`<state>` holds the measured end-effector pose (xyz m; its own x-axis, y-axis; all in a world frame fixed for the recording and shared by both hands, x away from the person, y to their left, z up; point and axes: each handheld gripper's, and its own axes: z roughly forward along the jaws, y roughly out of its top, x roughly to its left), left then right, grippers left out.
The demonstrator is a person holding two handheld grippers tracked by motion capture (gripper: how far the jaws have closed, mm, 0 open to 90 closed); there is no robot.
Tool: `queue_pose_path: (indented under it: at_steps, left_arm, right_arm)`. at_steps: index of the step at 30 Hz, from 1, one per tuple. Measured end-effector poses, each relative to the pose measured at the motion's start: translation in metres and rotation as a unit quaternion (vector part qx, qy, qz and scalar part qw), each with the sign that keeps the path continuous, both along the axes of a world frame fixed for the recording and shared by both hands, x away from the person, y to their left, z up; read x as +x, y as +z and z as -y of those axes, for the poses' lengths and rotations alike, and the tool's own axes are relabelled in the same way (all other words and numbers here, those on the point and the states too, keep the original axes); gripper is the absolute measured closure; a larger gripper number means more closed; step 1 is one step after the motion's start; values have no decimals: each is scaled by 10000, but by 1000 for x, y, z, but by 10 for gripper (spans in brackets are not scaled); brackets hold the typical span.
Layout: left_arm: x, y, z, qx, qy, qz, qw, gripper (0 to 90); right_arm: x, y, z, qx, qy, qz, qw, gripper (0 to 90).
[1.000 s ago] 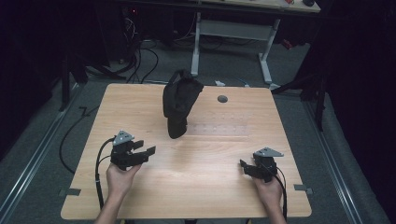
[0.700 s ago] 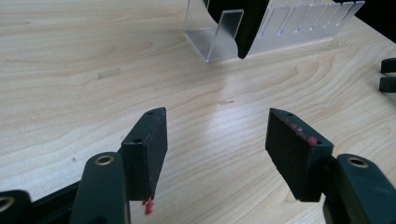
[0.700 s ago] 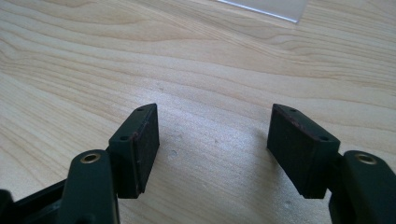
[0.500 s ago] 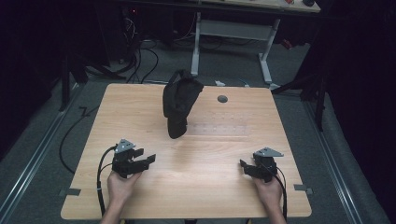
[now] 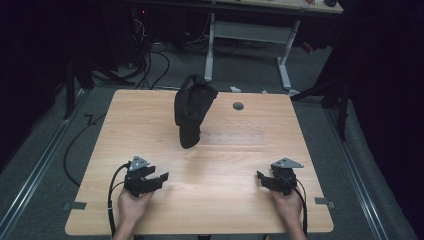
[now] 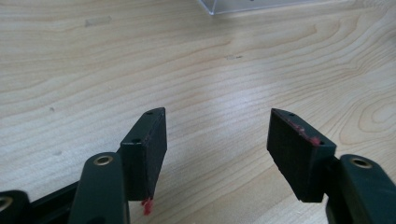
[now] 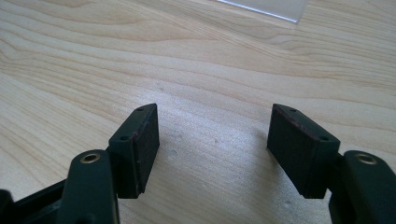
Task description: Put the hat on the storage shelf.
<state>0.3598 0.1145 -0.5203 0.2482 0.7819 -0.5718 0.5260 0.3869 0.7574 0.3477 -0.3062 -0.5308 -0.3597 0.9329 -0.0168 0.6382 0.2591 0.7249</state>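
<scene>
In the high view the left tongs (image 5: 159, 178) sat at the lower left of the frame, low over the wooden bench (image 5: 235, 160), held in the person's left hand (image 5: 132, 206) that came in from the bottom edge. Their jaws stood apart with nothing between them. The left gripper view showed the same: two black pads (image 6: 150, 144) set wide, only bare wood grain in the gap, and a red smear on the edge of the right-hand pad.

The right tongs (image 5: 264, 179) lay at the lower right of the high view, in the right hand (image 5: 290, 207), also close to the bench top. Their jaws were apart too, and the right gripper view showed plain wood between the pads (image 7: 140, 140).

A black cap (image 5: 192, 107) stood in the upper middle of the high view, on the far half of the bench, propped up on what looked like a clear stand that was hard to make out. It was well apart from both tongs. A clear plastic edge (image 6: 243, 4) showed at the top of the left gripper view. A small round grey hole cover (image 5: 238, 106) sat just right of the cap.
</scene>
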Motion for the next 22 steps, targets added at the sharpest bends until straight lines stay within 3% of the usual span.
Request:
queue_pose_path:
  at_steps: [8, 11, 17, 22]
  left_arm:
    - [-1, -16, 8, 320, 101, 60, 9994, 371]
    - [-3, -22, 12, 526, 169, 243, 9982, 345]
    - [-6, -26, 21, 930, 145, 372, 9949, 316]
    - [-6, -26, 21, 914, 140, 361, 9951, 305]
  right_arm:
    - [0, 0, 0, -13, 0, 11, 10000, 343]
    - [0, 0, 0, -16, 1, 15, 10000, 343]
    - [0, 0, 0, 0, -18, -3, 10000, 343]
    - [0, 0, 0, -14, -1, 12, 10000, 343]
